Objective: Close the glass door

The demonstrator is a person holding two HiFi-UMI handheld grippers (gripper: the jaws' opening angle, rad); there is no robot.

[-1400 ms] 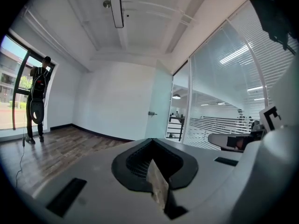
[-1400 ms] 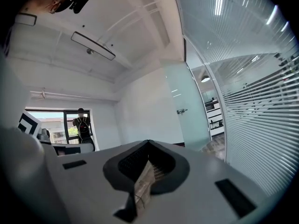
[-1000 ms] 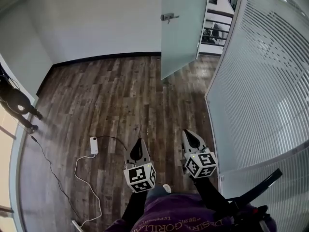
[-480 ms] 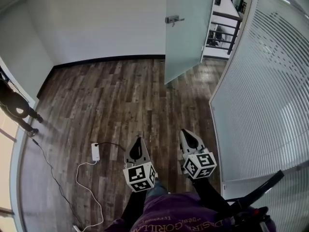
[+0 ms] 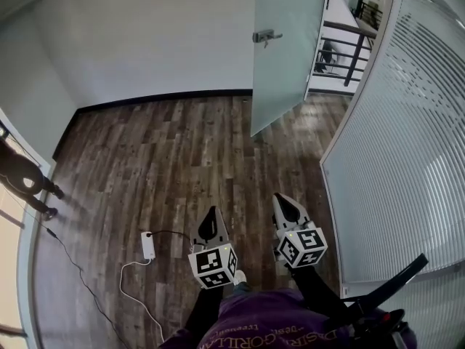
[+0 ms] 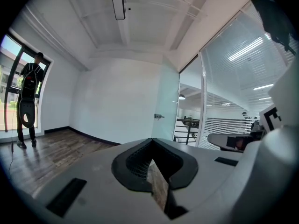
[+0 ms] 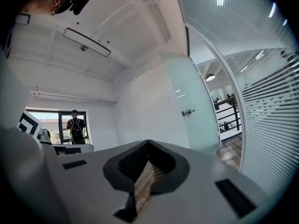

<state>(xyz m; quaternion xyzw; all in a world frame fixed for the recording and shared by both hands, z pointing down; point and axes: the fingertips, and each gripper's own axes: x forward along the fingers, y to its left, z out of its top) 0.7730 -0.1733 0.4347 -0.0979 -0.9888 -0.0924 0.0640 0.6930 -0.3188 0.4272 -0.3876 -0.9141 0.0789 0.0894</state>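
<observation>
The tall frosted glass door (image 5: 287, 49) stands open, upright, in the upper right of the head view, silver lever handle (image 5: 266, 35) near the top. The left gripper (image 5: 211, 213) & right gripper (image 5: 280, 198) sit low mid-frame, well apart from it, jaws pressed together on nothing. Door lies up & right; right gripper is nearer.

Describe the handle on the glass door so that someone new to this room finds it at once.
At the far end of the wood floor, a frosted glass door stands open between the white wall and the striped glass partition. Near its left edge sits the handle, a small silver lever. It is the only metal fitting on that plain pale pane.
</observation>
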